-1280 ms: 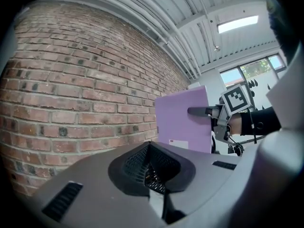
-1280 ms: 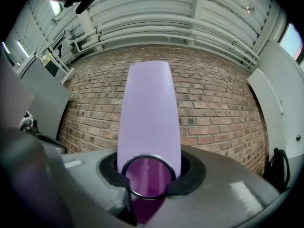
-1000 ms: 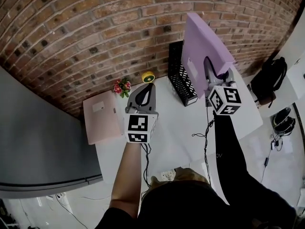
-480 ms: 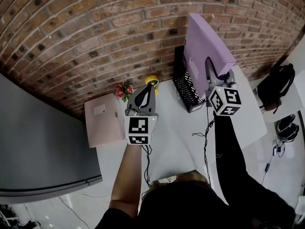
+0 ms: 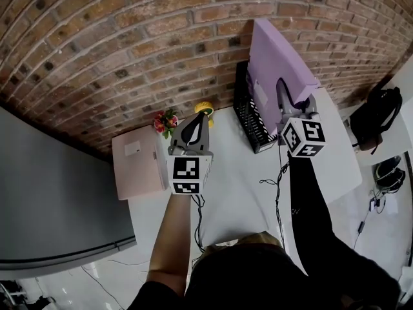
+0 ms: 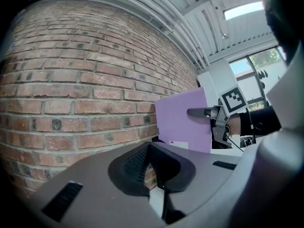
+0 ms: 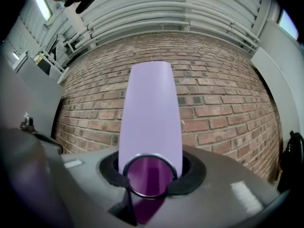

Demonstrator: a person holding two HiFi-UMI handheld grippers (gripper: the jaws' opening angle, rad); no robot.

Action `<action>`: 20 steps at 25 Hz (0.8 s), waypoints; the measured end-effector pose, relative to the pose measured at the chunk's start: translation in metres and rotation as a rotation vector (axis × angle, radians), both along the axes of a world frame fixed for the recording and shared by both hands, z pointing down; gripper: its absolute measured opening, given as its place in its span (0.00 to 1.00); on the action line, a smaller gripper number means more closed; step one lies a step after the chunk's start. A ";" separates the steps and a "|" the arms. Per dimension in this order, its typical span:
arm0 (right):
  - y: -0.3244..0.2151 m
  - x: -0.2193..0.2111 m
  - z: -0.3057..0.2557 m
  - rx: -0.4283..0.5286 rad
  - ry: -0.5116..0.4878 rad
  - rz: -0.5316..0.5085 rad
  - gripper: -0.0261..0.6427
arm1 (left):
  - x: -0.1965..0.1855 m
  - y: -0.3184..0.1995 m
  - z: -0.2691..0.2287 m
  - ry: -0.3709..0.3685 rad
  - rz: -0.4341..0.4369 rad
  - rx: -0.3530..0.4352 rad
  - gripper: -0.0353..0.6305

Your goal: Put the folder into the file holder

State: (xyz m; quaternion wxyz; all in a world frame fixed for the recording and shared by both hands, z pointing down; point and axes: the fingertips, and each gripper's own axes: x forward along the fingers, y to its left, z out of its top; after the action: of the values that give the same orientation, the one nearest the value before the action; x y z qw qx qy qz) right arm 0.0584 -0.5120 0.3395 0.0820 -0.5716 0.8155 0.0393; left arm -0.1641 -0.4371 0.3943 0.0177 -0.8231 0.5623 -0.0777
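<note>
Folder (image 5: 279, 53) not in yet. Left tool (image 5: 198, 121): jaws together, empty, idle over the table (image 5: 232, 173). File holder (image 5: 248, 118) stands by the wall. Right tool (image 5: 286, 94) is clamped on the folder's lower edge, upright. In the last second it seems to have edged closer to the holder, though the camera shifted too. Lowering comes next.

- Your left gripper (image 5: 195, 128) pointed forward, away from your body. Its jaws were together and nothing was between them.
- Your left forearm (image 5: 169, 237) was bare and reached straight forward.
- Your right gripper (image 5: 284, 97) was further forward than the left one. Its jaws pressed on the lower part of the purple folder (image 5: 277, 57) and held it upright.
- Your right arm (image 5: 311, 218), in a dark sleeve, was stretched forward.
- The two grippers were well apart, side by side.
</note>
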 end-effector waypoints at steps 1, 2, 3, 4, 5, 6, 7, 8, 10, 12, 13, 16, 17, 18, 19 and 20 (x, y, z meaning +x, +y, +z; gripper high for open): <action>0.000 0.000 0.002 -0.002 -0.002 0.000 0.24 | 0.001 -0.001 0.001 0.000 0.001 -0.001 0.07; 0.000 0.001 0.005 -0.004 -0.003 0.000 0.24 | 0.002 -0.002 0.002 0.001 0.002 -0.004 0.07; -0.001 0.001 0.007 -0.005 -0.003 0.000 0.24 | 0.003 -0.003 0.003 0.002 0.004 -0.008 0.07; -0.001 0.001 0.009 -0.007 -0.003 -0.001 0.24 | 0.004 -0.004 0.004 0.002 0.006 -0.011 0.07; -0.002 0.002 0.011 -0.008 -0.002 -0.001 0.24 | 0.004 -0.005 0.005 0.002 0.007 -0.014 0.07; -0.003 0.002 0.013 -0.009 -0.003 -0.001 0.24 | 0.004 -0.006 0.006 0.001 0.007 -0.016 0.07; -0.003 0.003 0.015 -0.010 -0.003 -0.001 0.24 | 0.004 -0.007 0.007 -0.001 0.007 -0.018 0.07; -0.004 0.003 0.016 -0.011 -0.005 0.000 0.24 | 0.004 -0.008 0.008 -0.004 0.006 -0.019 0.07; -0.004 0.004 0.020 -0.014 -0.008 -0.002 0.24 | 0.003 -0.009 0.009 -0.005 0.003 -0.021 0.07; -0.004 0.003 0.024 -0.018 -0.009 -0.002 0.24 | 0.002 -0.011 0.010 -0.002 0.000 -0.025 0.07; -0.004 0.003 0.026 -0.022 -0.008 -0.002 0.24 | 0.002 -0.011 0.011 -0.001 -0.001 -0.027 0.07; -0.006 0.003 0.033 -0.034 -0.008 0.000 0.24 | 0.003 -0.013 0.013 -0.003 0.000 -0.032 0.07; -0.006 0.004 0.035 -0.037 -0.008 0.000 0.24 | 0.004 -0.014 0.014 -0.005 0.001 -0.034 0.07; -0.007 0.004 0.037 -0.039 -0.008 0.000 0.24 | 0.004 -0.015 0.015 -0.008 0.002 -0.035 0.07; -0.007 0.004 0.039 -0.040 -0.008 -0.001 0.24 | 0.003 -0.016 0.015 -0.008 0.002 -0.036 0.07; -0.007 0.003 0.041 -0.042 -0.008 -0.001 0.24 | 0.003 -0.017 0.015 -0.006 0.001 -0.036 0.07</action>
State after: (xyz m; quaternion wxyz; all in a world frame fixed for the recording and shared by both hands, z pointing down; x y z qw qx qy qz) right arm 0.0618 -0.5191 0.3808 0.0734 -0.5730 0.8160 0.0200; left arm -0.1612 -0.4538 0.4095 0.0046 -0.8235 0.5601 -0.0903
